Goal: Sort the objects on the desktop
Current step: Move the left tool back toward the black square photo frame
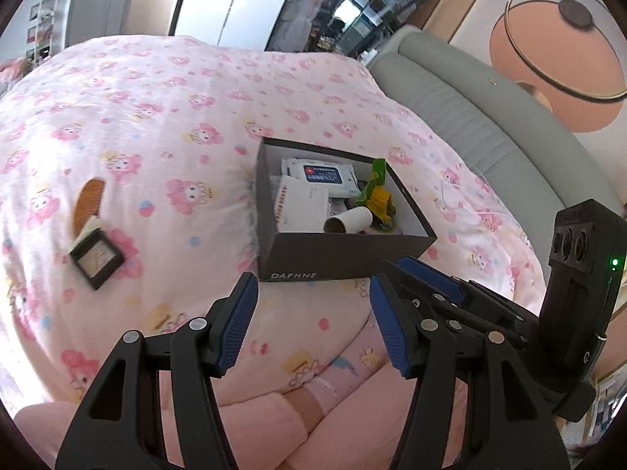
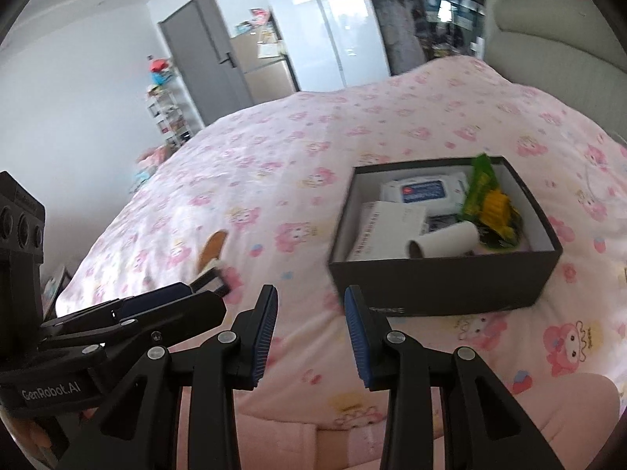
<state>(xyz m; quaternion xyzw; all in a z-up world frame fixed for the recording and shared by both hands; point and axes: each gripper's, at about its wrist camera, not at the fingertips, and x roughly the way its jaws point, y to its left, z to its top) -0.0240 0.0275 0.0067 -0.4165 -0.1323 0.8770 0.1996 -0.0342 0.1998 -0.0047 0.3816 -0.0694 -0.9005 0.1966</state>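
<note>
While both tools hang over the pink printed quilt [image 1: 164, 90], we note the left gripper [image 1: 313, 329] at bottom centre of its own view, jaws spread wide with nothing between them. Our right gripper [image 2: 311, 333] sits likewise at bottom centre of its view, jaws parted and empty.

Centre frame in the left view: dark open box [image 1: 345, 258], lettered DAPHNE on its near wall, resting on the quilt. Inside it we see a white wipes pack [image 1: 325, 172] with a blue label toward the far wall, a white carton [image 1: 301, 203] at the left, a cardboard tube [image 1: 348, 221] lying on its side at the front, and a green and yellow packet [image 1: 378, 192] at the right.

Left of frame, well apart from the box: a wooden comb [image 1: 87, 203] and just below it a small square black case [image 1: 97, 260]. They look to be touching.

Grey headboard [image 1: 482, 125] runs along the upper right.
</note>
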